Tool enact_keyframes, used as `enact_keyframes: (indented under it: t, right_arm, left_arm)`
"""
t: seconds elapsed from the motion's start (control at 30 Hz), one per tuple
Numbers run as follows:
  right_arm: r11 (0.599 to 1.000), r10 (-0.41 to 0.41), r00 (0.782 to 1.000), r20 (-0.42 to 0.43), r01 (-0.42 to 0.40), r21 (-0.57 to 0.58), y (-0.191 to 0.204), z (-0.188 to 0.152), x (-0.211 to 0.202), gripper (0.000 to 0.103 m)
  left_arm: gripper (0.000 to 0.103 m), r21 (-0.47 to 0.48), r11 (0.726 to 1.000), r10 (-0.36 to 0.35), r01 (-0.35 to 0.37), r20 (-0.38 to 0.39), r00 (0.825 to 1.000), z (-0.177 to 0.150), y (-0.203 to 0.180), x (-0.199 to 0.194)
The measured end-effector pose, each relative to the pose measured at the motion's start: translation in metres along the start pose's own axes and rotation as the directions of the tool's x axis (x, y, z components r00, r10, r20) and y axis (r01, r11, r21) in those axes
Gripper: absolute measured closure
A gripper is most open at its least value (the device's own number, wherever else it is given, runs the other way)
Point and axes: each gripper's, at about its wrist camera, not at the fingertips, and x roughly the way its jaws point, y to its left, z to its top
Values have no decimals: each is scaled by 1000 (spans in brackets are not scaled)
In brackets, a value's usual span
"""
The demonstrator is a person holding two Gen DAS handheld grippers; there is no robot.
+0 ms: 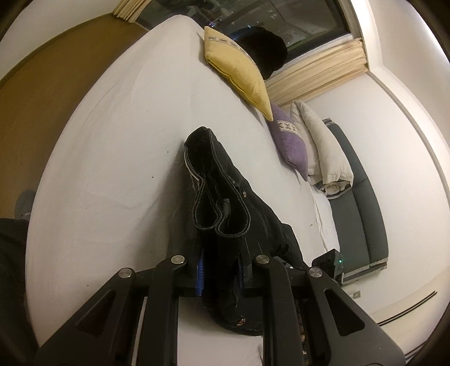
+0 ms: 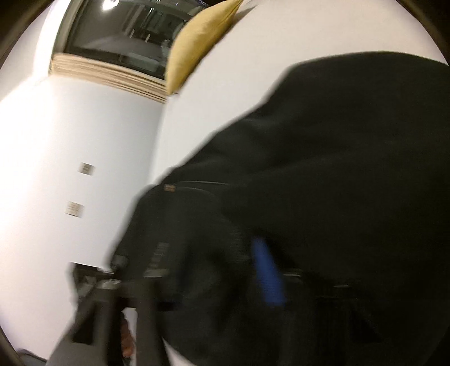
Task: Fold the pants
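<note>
Black pants (image 1: 222,197) with pale stitching lie in a bunched fold on the white bed (image 1: 118,157). My left gripper (image 1: 220,270) is shut on the two leg hems, which stick up between its blue-padded fingers (image 1: 200,274). In the blurred right wrist view the same black pants (image 2: 323,157) fill most of the frame and drape over my right gripper (image 2: 219,261). One blue finger pad (image 2: 267,273) shows with cloth against it, so the right gripper looks shut on the fabric. Its other finger is hidden.
A yellow pillow (image 1: 239,70), a purple pillow (image 1: 292,146) and a rolled white duvet (image 1: 323,152) line the bed's right side. A grey bench (image 1: 362,214) stands beyond. A dark window (image 1: 281,22) and a brown headboard panel (image 1: 31,93) are behind. The yellow pillow also shows in the right wrist view (image 2: 197,39).
</note>
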Motion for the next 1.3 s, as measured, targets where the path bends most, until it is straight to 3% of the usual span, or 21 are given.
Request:
enact_keyframes:
  t: [0.03,0.1,0.13,0.17,0.37,0.5,0.7,0.93,1.0,1.1,1.17,1.2,1.23,1.27,1.3]
  right_arm:
    - [999,24,1000,-10,-23,49,-2,1,-5,79]
    - [993,55,999,-5,-54,102,3,1,-20,57]
    - [994,81,996,35,-83,66,14,0,-36,42]
    - [995,94,994,56,-96,36,20,-1,-47,34]
    - [992,115,988,101,-120,48,7,-5,-101,29]
    - [969,212,971,110,-224,109,-7,-15,-120,23]
    - [964,265,964,26,-264,-15,40,11,-127,19]
    - [976,86,988,-125,-109,-190,97,26,-110,15]
    - [976,-9,991,-132,-20,-216,98,25,-105,15]
    - [979,-96,982,-160,64,-194,83,28,-97,18]
    - [977,-97,983,-155,64,-202,76,25,-99,44]
    - [976,-99,986,-133,70,-207,71,24,-105,50]
    - [976,-96,988,-122,70,-206,71,25,-105,70]
    - [979,-79,991,-107,56,-198,65,25,-113,83]
    - [981,-64,994,-92,46,-190,59,24,-122,83]
  left_arm:
    - [89,10,1000,2,-2,2,1000,0,-4,-2]
    - [89,47,999,3,-3,6,1000,0,-16,-4]
    - [89,73,997,-3,3,7,1000,1,-26,-5]
    - [89,103,995,-9,8,9,1000,1,-36,-6]
    - [89,306,950,-64,66,-16,998,-11,-119,1]
    - [89,458,885,-61,87,-73,996,-40,-171,25]
    - [89,623,775,-10,106,-156,988,-98,-219,56]
    - [89,739,663,43,120,-197,979,-157,-248,73]
    - [89,764,633,50,124,-200,978,-171,-255,76]
    - [89,812,569,60,129,-197,979,-195,-269,76]
    - [89,837,532,70,124,-189,979,-212,-279,76]
    - [89,846,520,76,119,-185,980,-216,-281,77]
    - [88,847,517,80,122,-190,979,-219,-284,79]
    - [88,844,519,77,133,-202,976,-222,-286,81]
    - [88,844,516,73,145,-212,974,-226,-288,82]
